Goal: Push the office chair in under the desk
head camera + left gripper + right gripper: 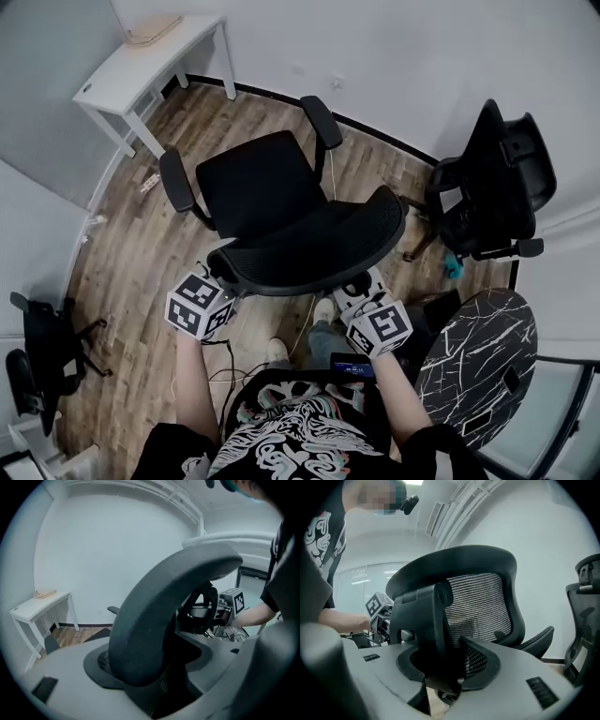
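chair: office chair (272,202) mid floor, seat twd the desk (141,66), well apart from it, not under it
desk: white, far-left corner of the floor, agst the walls
l claw: left gripper (154,660) jaws apart; backrest top rim (154,616) sits betw them w/ a dark gap on one side, not clamped
r claw: right gripper (447,663) jaws closed on the chair's rear spine (424,620), mesh right behind it
other: 2nd black chair (497,187) at right edge of floor; round dark marble table (478,361) near-right corner
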Available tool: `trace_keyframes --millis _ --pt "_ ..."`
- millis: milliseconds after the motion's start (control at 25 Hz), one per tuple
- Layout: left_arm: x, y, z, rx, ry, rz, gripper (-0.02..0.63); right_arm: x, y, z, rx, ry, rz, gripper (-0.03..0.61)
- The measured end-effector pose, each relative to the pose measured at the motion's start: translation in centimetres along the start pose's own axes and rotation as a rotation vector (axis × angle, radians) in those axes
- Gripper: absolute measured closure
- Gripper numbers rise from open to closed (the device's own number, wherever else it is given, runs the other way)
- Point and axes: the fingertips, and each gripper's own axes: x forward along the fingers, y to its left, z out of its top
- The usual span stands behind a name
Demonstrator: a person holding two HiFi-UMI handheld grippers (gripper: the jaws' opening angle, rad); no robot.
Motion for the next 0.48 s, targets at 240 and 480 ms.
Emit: trace_keyframes --millis 240,480 --pt "-0.6 0.5 0.2 -0.007 -0.043 -0.07 0.311 0.5 0.5 0.0 0.009 -0.015 -0.027 0.422" --pt "-1.8 2.0 -0.6 0.027 -0.016 -0.069 0.307 1.4 2.4 -0.1 0.007 -0.014 -0.064 0.422"
